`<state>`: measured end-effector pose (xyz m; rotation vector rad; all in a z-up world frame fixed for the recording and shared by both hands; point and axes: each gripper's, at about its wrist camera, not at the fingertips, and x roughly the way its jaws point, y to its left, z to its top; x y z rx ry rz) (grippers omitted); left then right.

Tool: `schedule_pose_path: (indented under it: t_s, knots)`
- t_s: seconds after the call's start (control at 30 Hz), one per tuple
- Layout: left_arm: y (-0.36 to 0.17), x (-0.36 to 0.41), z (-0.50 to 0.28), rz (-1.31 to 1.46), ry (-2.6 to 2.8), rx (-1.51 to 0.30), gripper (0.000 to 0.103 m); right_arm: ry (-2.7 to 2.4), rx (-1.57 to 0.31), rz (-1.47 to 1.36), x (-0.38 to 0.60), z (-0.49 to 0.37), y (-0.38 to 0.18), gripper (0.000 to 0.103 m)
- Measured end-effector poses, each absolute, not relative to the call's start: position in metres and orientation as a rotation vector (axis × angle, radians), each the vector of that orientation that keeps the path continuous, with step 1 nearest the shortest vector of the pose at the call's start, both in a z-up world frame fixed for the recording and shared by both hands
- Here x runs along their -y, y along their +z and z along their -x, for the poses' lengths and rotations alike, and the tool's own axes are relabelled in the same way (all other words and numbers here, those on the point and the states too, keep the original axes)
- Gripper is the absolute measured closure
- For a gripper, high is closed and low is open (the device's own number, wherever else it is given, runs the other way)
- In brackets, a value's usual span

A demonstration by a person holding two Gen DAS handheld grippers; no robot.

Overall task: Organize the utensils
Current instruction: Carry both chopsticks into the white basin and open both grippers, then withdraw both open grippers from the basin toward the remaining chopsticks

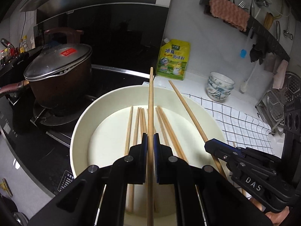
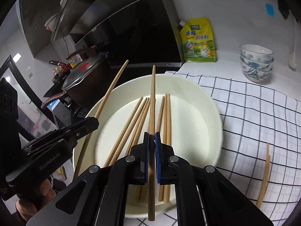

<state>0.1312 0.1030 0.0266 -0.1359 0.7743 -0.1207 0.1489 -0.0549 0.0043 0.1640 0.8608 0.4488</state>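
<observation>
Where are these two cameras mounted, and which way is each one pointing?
Left wrist: sits on the left gripper, looking along its chopstick over the white plate; right gripper shows.
Right wrist: sits on the right gripper, same plate; left gripper shows.
Shared: plate, pot, yellow pouch, bowls.

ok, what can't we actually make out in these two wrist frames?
- Pot contents: left wrist view, lid covers it.
- Near ends of the loose chopsticks in the white plate: hidden under the left gripper.
- Chopstick on the checked cloth: right wrist view, warped at the fisheye edge.
- Yellow pouch label: too small to read.
</observation>
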Motion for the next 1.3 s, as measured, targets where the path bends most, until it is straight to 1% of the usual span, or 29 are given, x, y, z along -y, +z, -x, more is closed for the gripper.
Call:
schedule_pose_path:
  t_s: [0.3,0.43,0.47,0.53,0.57,0.6,0.63,0.67,0.83,0.97,1.0,1.03,1.07,1.3]
  knots:
    - [-0.001,-0.109,-0.148,0.149,-0.136,-0.841,0.095,0.413,-0.948,-0.135,0.038,-0.168,-0.024,0.097]
    - [-0.008,-0.112,-0.148,0.159,-0.123,-0.854,0.094,0.403,-0.958,-0.141,0.041,-0.169,-0.029,0.097]
    - [-0.008,-0.113,-0.148,0.162,-0.117,-0.856,0.093,0.401,-0.957,-0.139,0.042,-0.168,-0.028,0.096]
    - [-0.006,-0.115,-0.145,0.165,-0.112,-0.847,0.082,0.388,-0.942,-0.130,0.044,-0.165,-0.024,0.091]
    - [-0.006,-0.116,-0.144,0.163,-0.107,-0.842,0.075,0.387,-0.935,-0.130,0.045,-0.163,-0.023,0.090]
    - [-0.004,-0.116,-0.141,0.164,-0.101,-0.837,0.070,0.389,-0.928,-0.135,0.046,-0.161,-0.021,0.090]
    - [-0.003,-0.117,-0.140,0.166,-0.097,-0.833,0.059,0.391,-0.923,-0.140,0.047,-0.160,-0.019,0.090]
    - [-0.002,-0.118,-0.138,0.169,-0.092,-0.826,0.051,0.393,-0.918,-0.143,0.048,-0.158,-0.017,0.089]
    - [0.002,-0.118,-0.128,0.168,-0.082,-0.810,0.050,0.388,-0.902,-0.136,0.053,-0.148,-0.011,0.089]
    - [0.005,-0.118,-0.118,0.174,-0.078,-0.805,0.047,0.383,-0.891,-0.144,0.060,-0.138,-0.008,0.087]
    - [0.006,-0.117,-0.115,0.176,-0.078,-0.803,0.045,0.382,-0.889,-0.146,0.061,-0.136,-0.007,0.087]
    - [0.007,-0.118,-0.113,0.180,-0.079,-0.802,0.039,0.380,-0.883,-0.150,0.064,-0.132,-0.005,0.085]
    - [0.008,-0.117,-0.110,0.187,-0.082,-0.799,0.035,0.378,-0.878,-0.151,0.066,-0.130,-0.004,0.083]
    - [0.012,-0.107,-0.093,0.170,-0.077,-0.789,0.035,0.357,-0.851,-0.154,0.082,-0.109,0.002,0.081]
